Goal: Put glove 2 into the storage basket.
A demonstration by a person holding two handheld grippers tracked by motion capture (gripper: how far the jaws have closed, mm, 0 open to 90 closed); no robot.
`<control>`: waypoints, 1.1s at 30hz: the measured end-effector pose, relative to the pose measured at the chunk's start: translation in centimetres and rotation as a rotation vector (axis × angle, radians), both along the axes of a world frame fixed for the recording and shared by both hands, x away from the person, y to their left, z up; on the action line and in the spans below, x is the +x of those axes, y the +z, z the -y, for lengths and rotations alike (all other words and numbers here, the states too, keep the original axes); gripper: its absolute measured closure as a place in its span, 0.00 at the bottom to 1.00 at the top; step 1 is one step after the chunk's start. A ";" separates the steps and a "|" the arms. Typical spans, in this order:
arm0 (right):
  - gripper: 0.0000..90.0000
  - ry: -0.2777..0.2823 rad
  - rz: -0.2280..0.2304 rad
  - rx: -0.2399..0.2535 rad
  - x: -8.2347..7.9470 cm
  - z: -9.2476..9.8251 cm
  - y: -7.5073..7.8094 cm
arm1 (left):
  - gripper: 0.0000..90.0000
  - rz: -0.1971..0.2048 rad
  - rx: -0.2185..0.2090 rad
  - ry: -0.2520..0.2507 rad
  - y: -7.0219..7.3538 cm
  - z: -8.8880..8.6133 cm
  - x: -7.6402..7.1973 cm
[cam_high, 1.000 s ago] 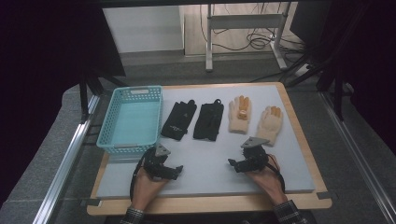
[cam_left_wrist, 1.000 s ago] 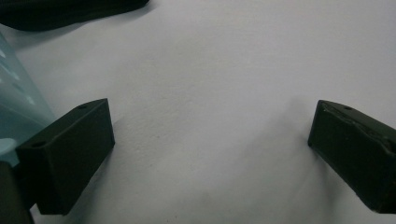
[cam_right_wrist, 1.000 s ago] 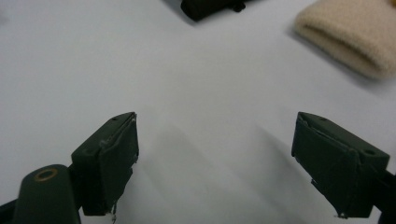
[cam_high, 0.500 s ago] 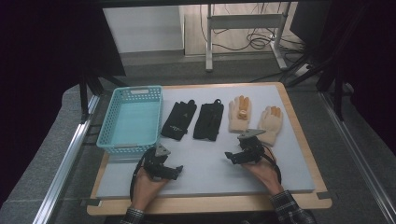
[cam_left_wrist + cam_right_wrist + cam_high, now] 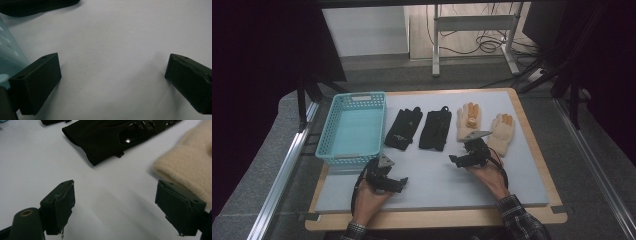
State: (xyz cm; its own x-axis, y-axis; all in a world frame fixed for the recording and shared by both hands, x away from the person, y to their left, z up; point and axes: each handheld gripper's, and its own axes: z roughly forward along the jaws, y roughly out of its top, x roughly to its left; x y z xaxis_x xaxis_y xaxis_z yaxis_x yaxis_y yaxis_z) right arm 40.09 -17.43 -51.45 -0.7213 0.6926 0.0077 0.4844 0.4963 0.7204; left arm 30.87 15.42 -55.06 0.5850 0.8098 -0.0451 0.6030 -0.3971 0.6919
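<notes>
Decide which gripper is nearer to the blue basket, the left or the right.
Left. The left gripper sits just below the blue basket, near its front corner. The right gripper is farther off across the mat, by the beige gloves.

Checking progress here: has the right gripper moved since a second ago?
Yes. The right gripper has shifted up the table toward the beige knitted glove and black fabric glove, fingers open and empty.

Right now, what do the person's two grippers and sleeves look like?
Both the left gripper and the right gripper are black, each with two blocky dark jaws, a grey three-cornered plate on top and a black cable looping back over the hand. The right arm wears a dark plaid sleeve.
</notes>
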 end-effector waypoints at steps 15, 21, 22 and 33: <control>0.29 0.044 0.008 -0.028 3.4 -2.3 1.5 | 0.01 -0.001 0.002 -0.003 0.0 0.0 0.0; 0.35 0.049 0.023 -0.036 4.8 -3.0 2.2 | 0.01 0.000 0.001 -0.002 0.0 0.0 0.0; 0.40 0.050 0.032 -0.041 5.4 -3.2 2.4 | 0.01 0.000 0.001 -0.002 0.0 0.0 0.0; 0.58 0.036 0.014 -0.059 8.5 -4.7 2.1 | 0.01 -0.002 0.004 -0.004 0.0 0.0 0.0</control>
